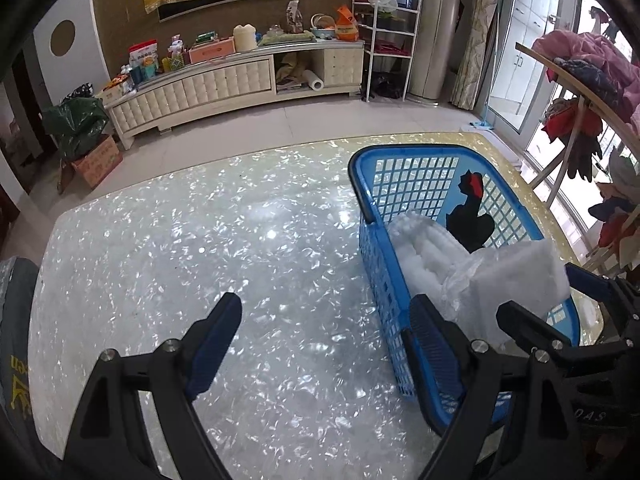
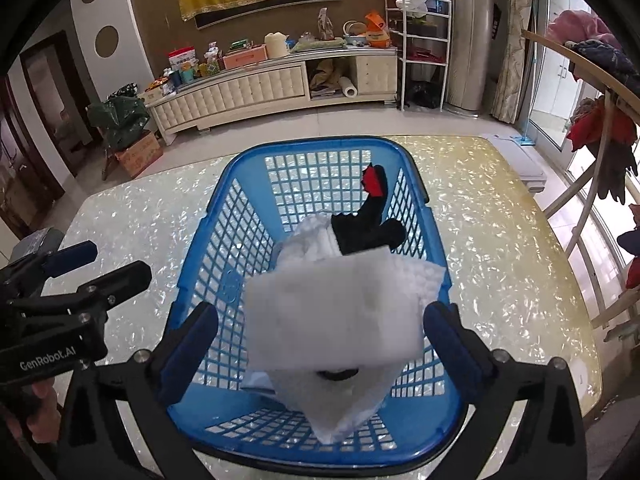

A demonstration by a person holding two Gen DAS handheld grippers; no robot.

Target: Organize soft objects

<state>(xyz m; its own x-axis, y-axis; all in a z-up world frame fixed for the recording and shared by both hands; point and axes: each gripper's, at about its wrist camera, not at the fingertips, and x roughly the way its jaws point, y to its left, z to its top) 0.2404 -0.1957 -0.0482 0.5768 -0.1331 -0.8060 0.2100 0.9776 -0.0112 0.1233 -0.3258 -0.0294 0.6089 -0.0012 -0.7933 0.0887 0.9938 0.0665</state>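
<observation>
A blue plastic basket (image 2: pixel 224 216) stands on the shiny table; it also shows in the left wrist view (image 1: pixel 376 264). Inside lie a white foam sheet (image 2: pixel 336 320), crumpled white wrapping (image 2: pixel 316 236) and a black and red soft toy (image 2: pixel 370 220). My right gripper (image 2: pixel 320 344) hangs open over the basket's near end; the foam sheet lies between its spread fingers, apart from the pads. My left gripper (image 1: pixel 324 344) is open and empty, above the table just left of the basket. The foam (image 1: pixel 516 280) and toy (image 1: pixel 472 216) also show in the left wrist view.
The pearly table (image 1: pixel 180 260) spreads left of the basket. A clothes rack (image 1: pixel 580 92) with garments stands at the right. A long TV cabinet (image 1: pixel 224 84) with clutter and a white shelf unit (image 1: pixel 394 40) line the far wall. A box (image 1: pixel 98 160) sits on the floor.
</observation>
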